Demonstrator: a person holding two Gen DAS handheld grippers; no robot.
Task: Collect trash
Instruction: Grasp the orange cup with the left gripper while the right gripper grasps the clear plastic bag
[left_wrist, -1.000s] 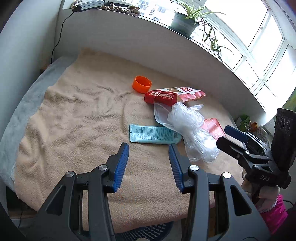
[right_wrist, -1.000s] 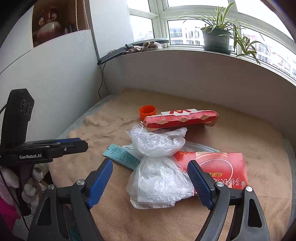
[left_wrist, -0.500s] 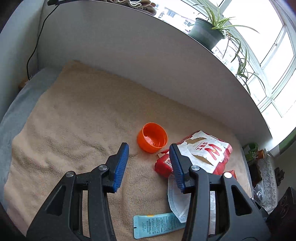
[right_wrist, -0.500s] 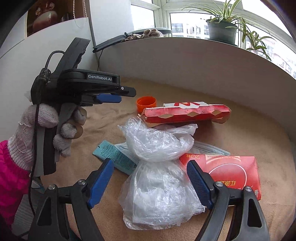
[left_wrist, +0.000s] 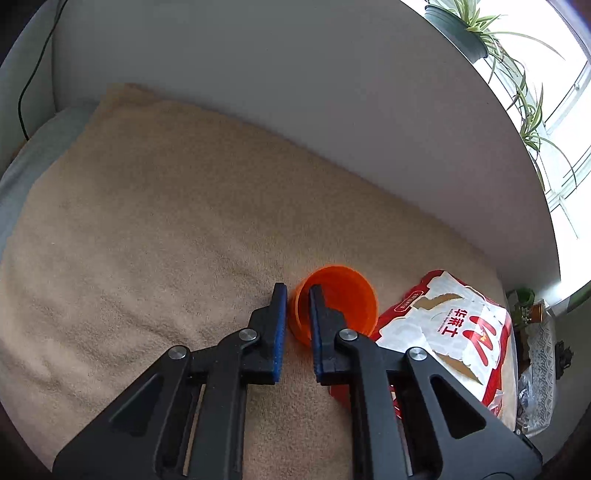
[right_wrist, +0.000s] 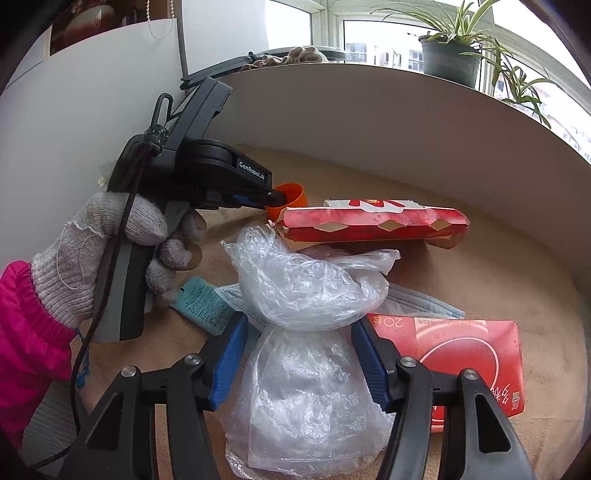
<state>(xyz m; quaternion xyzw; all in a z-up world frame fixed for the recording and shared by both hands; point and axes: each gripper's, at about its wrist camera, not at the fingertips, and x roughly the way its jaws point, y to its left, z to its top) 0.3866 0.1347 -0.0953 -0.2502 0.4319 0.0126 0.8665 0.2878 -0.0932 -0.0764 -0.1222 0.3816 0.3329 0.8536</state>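
A small orange cup (left_wrist: 351, 295) stands on the beige blanket (left_wrist: 147, 240). My left gripper (left_wrist: 297, 290) is shut on its near wall, one finger inside the cup and one outside. The right wrist view shows the same grip, left gripper (right_wrist: 275, 195) on the orange cup (right_wrist: 295, 197), held by a gloved hand (right_wrist: 122, 229). A crumpled clear plastic bag (right_wrist: 306, 284) lies between the fingers of my right gripper (right_wrist: 299, 322). Those jaws are closing and stand close to the bag's narrow middle, not clearly pressing it.
A red and white paper food bag (left_wrist: 454, 332) lies right of the cup. Around the plastic bag lie a red box (right_wrist: 461, 354), a blue face mask (right_wrist: 417, 299) and a teal sachet (right_wrist: 203, 302). A grey wall with a potted plant (right_wrist: 447, 55) borders the far side.
My left gripper travelled forward and down to the orange cup and closed on its wall. The right gripper's jaws narrowed around the plastic bag and it barely moved.
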